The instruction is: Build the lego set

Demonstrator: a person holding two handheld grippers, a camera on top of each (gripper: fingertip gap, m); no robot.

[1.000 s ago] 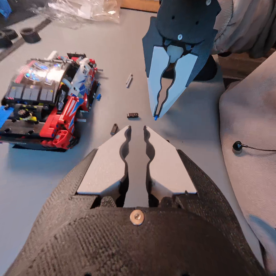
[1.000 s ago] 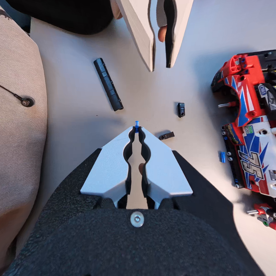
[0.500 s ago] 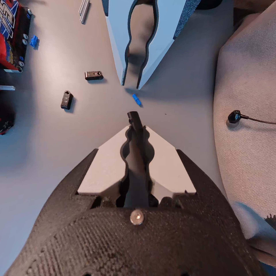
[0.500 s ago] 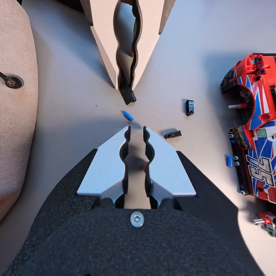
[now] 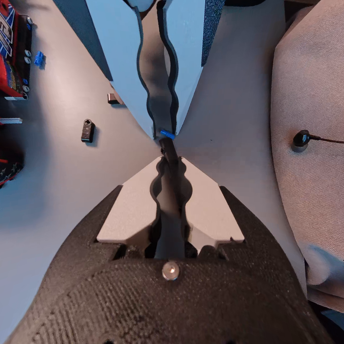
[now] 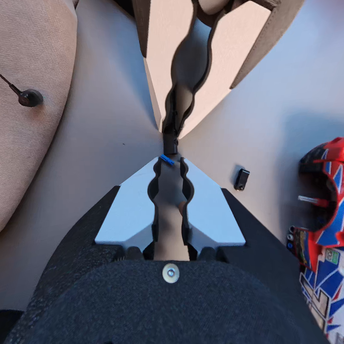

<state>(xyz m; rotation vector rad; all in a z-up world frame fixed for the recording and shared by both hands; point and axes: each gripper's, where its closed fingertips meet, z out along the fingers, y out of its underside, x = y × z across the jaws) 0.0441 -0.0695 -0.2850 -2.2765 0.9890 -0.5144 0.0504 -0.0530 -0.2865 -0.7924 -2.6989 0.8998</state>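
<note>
Lego car [image 6: 323, 232], red, blue and white, sits cut off at the right edge of my right wrist view. My left gripper [image 5: 170, 158] has its jaws closed on a black beam [image 5: 168, 149], whose far end pokes out past the tips; the rest is hidden between the fingers. My right gripper [image 6: 170, 159] has its jaws parted, and a small blue pin [image 6: 167, 159] lies on the grey table [image 6: 111, 130] between the tips, just beside the beam's end. Two small black connectors [image 5: 87, 130] lie nearby, one half hidden.
</note>
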